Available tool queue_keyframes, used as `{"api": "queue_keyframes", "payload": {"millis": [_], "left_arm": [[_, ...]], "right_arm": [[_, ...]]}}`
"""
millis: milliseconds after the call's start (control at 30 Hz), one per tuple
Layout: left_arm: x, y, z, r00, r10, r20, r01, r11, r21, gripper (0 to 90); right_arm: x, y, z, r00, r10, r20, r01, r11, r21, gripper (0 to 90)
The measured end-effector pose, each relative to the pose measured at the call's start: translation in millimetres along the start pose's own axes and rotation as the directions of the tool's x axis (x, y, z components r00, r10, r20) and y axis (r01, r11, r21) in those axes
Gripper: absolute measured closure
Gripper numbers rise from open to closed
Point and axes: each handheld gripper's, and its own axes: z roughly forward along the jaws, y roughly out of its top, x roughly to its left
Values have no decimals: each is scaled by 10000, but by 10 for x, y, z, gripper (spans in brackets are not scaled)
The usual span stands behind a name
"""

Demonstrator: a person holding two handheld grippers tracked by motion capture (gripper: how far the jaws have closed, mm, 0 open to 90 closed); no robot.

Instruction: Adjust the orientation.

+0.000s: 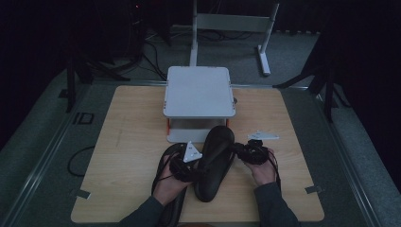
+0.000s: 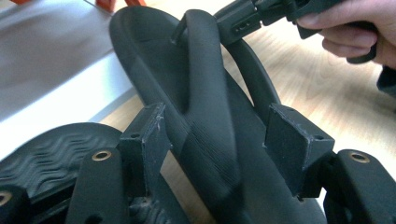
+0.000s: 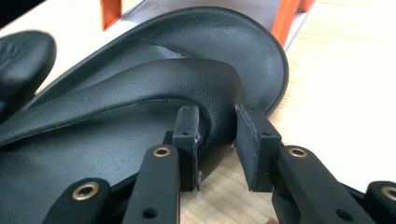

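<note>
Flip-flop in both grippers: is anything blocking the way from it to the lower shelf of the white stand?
Nothing visible blocks it. The flip-flop is gripped by the left gripper and, at its strap, by the right gripper. Its toe points at the white stand, whose lower shelf looks open. The second flip-flop lies to the left.

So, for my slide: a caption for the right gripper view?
Right tongs pinch the strap of a black flip-flop beside the grey stand.

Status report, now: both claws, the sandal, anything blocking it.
Left claw shut on the black sandal's strap. Right claw clamped on the same strap near the toe. Second sandal beside it; grey stand just ahead, nothing between.
</note>
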Motion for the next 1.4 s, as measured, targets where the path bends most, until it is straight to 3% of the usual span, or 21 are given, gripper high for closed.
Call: {"api": "queue_keyframes", "payload": {"millis": [100,200,233,367,400,500,567,667,800,933,1133,1200,1267,1367,1400], "left_arm": [[15,-1,-24,9999,-84,-58,83,9999,-140,388],[46,-4,-66,9997,-172,-193,167,9995,-250,385],[94,-17,-127,9987,-282,-418,268,9990,-350,385],[214,-72,-241,9936,-564,-981,515,9974,-512,372],[250,-91,-267,9918,-704,-1069,649,9964,-542,367],[356,-157,-336,9840,-1018,-1462,934,9936,-630,360],[407,-204,-379,9792,-1214,-1622,1115,9914,-690,353],[437,-269,-424,9753,-1276,-1803,1177,9909,-650,337],[414,-370,-435,9704,-1127,-2135,1069,9935,-387,304],[431,-428,-443,9686,-1225,-2165,1181,9924,-336,296],[476,-473,-483,9634,-1373,-2303,1323,9905,-371,300],[506,-490,-517,9614,-1430,-2349,1388,9897,-347,309],[541,-512,-559,9566,-1509,-2492,1457,9885,-396,318],[607,-552,-633,9480,-1668,-2710,1604,9860,-457,318],[607,-552,-633,9480,-1668,-2710,1604,9860,-457,320]], "right_arm": [[21,13,-33,9991,-418,56,417,9989,222,708],[25,20,-60,9985,-533,119,530,9983,260,707],[25,27,-74,9980,-624,81,621,9975,337,707],[115,85,-99,9873,-1569,-262,1583,9852,657,706],[184,113,-84,9795,-2002,-222,2014,9756,879,704],[240,139,-59,9768,-2134,-154,2139,9718,989,672],[268,156,-21,9793,-1978,-427,2009,9755,898,547],[317,165,-17,9759,-2094,-612,2134,9746,675,480],[383,143,-26,9709,-2366,-375,2387,9687,677,440],[466,127,-101,9733,-2252,-438,2267,9734,345,434],[678,152,-176,9623,-2636,-666,2633,9646,-123,427],[757,163,-180,9520,-2940,-854,2932,9558,-218,424],[825,171,-162,9421,-3225,-919,3216,9466,-242,415],[889,181,-110,9371,-3334,-1034,3334,9426,-185,408],[889,181,-110,9371,-3334,-1034,3334,9426,-185,408]]}}
